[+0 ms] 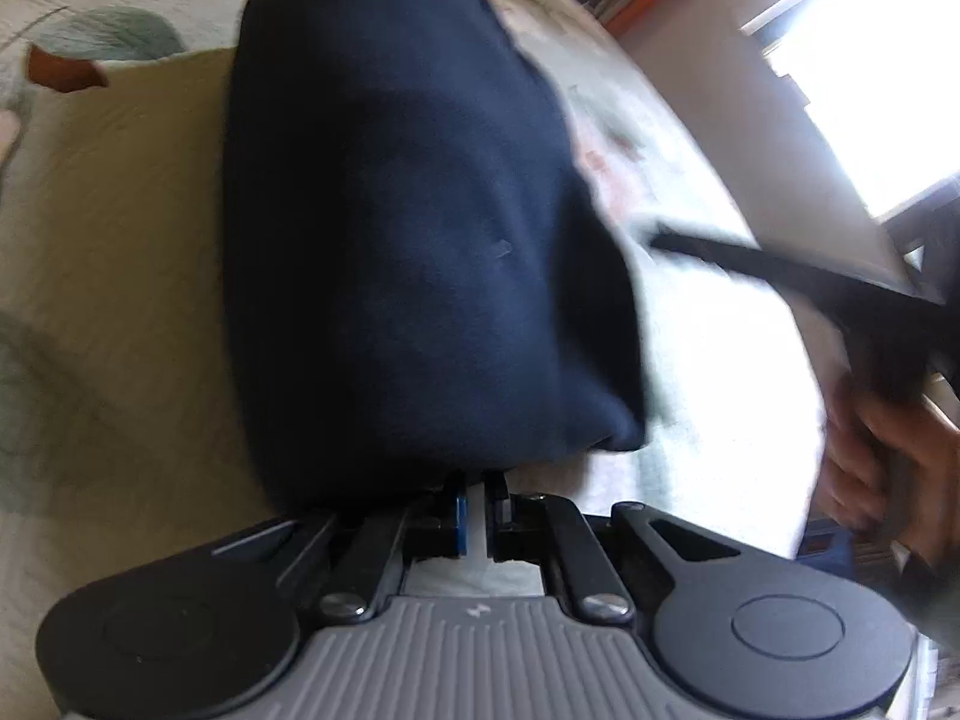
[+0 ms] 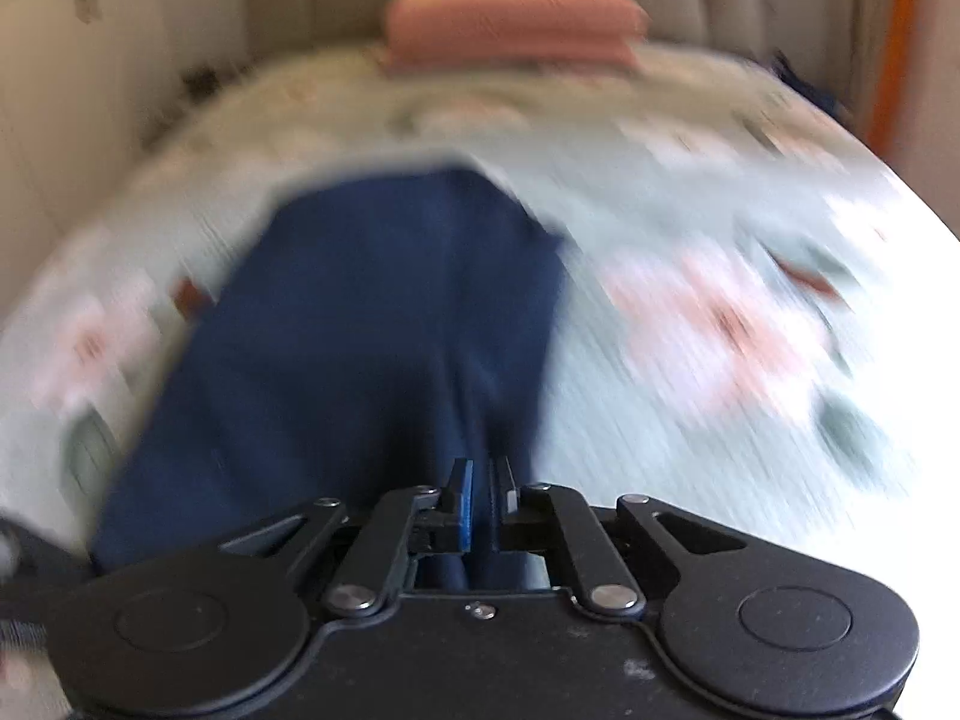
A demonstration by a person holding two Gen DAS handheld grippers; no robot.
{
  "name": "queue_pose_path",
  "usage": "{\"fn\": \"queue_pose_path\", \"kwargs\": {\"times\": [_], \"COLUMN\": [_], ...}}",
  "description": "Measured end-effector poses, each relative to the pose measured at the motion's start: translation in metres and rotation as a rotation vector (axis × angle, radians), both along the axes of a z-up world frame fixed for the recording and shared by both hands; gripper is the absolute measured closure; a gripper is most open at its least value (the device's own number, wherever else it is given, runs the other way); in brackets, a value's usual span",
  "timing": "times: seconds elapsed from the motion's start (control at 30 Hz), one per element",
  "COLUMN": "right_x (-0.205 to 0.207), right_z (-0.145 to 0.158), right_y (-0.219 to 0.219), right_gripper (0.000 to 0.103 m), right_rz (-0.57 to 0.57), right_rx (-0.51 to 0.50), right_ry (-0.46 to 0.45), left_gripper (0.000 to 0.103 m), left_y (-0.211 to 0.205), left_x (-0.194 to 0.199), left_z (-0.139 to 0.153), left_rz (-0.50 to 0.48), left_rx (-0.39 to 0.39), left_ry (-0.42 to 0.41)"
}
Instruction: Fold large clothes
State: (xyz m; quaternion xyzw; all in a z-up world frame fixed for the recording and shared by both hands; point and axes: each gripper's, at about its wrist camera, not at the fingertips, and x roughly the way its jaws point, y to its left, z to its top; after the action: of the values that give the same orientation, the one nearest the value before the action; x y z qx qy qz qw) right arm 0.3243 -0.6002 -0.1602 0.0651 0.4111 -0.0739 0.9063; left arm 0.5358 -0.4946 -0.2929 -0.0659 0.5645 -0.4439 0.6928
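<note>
A dark navy garment (image 1: 408,228) lies folded lengthwise on the floral bedspread (image 1: 120,276). My left gripper (image 1: 477,492) is nearly shut on the garment's near edge, with a narrow gap between the pads. The right gripper's black body and the hand holding it (image 1: 888,348) show at the right of the left wrist view. In the blurred right wrist view the navy garment (image 2: 372,324) runs forward from my right gripper (image 2: 483,486), which is shut on its near edge.
A folded pink cloth (image 2: 510,18) lies at the far end of the bed against a beige padded headboard (image 2: 180,12). A bright window (image 1: 864,72) is at the right. The bedspread (image 2: 720,312) extends to both sides of the garment.
</note>
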Motion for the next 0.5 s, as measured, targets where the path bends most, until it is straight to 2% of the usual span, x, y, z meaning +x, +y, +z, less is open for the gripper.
{"fn": "queue_pose_path", "kwargs": {"times": [0.07,0.1,0.13,0.17,0.2,0.27,0.33,0.4,0.43,0.5], "right_x": [0.032,0.045,0.064,0.083,0.098,0.116,0.123,0.122,0.116,0.093], "right_z": [0.002,-0.001,-0.011,-0.027,-0.044,-0.065,-0.068,-0.059,-0.052,-0.033], "right_y": [0.002,0.003,0.004,0.004,0.002,-0.012,-0.022,-0.031,-0.035,-0.029], "right_gripper": [0.096,0.097,0.097,0.103,0.103,0.103,0.103,0.103,0.103,0.095], "right_rz": [0.052,0.07,0.08,0.069,0.056,-0.002,-0.073,-0.132,-0.153,-0.144], "right_rx": [0.02,0.029,0.017,-0.022,-0.059,-0.116,-0.2,-0.133,-0.1,-0.047], "right_ry": [-0.092,-0.108,-0.086,-0.038,-0.016,-0.033,-0.043,-0.034,-0.028,-0.05], "left_gripper": [0.093,0.093,0.093,0.092,0.092,0.092,0.092,0.092,0.092,0.093], "left_y": [-0.005,-0.008,-0.011,-0.013,-0.014,-0.011,-0.002,0.011,0.018,0.025], "left_x": [-0.001,-0.004,-0.006,-0.009,-0.01,-0.006,0.001,0.005,0.004,0.005], "left_z": [0.008,0.014,0.02,0.027,0.031,0.036,0.037,0.033,0.029,0.016], "left_rz": [-0.067,-0.116,-0.143,-0.154,-0.152,-0.089,0.004,0.098,0.138,0.172], "left_rx": [-0.074,-0.116,-0.14,-0.155,-0.164,-0.174,-0.202,-0.247,-0.245,-0.208], "left_ry": [0.031,0.043,0.032,0.009,-0.007,-0.035,-0.044,-0.025,-0.019,0.006]}}
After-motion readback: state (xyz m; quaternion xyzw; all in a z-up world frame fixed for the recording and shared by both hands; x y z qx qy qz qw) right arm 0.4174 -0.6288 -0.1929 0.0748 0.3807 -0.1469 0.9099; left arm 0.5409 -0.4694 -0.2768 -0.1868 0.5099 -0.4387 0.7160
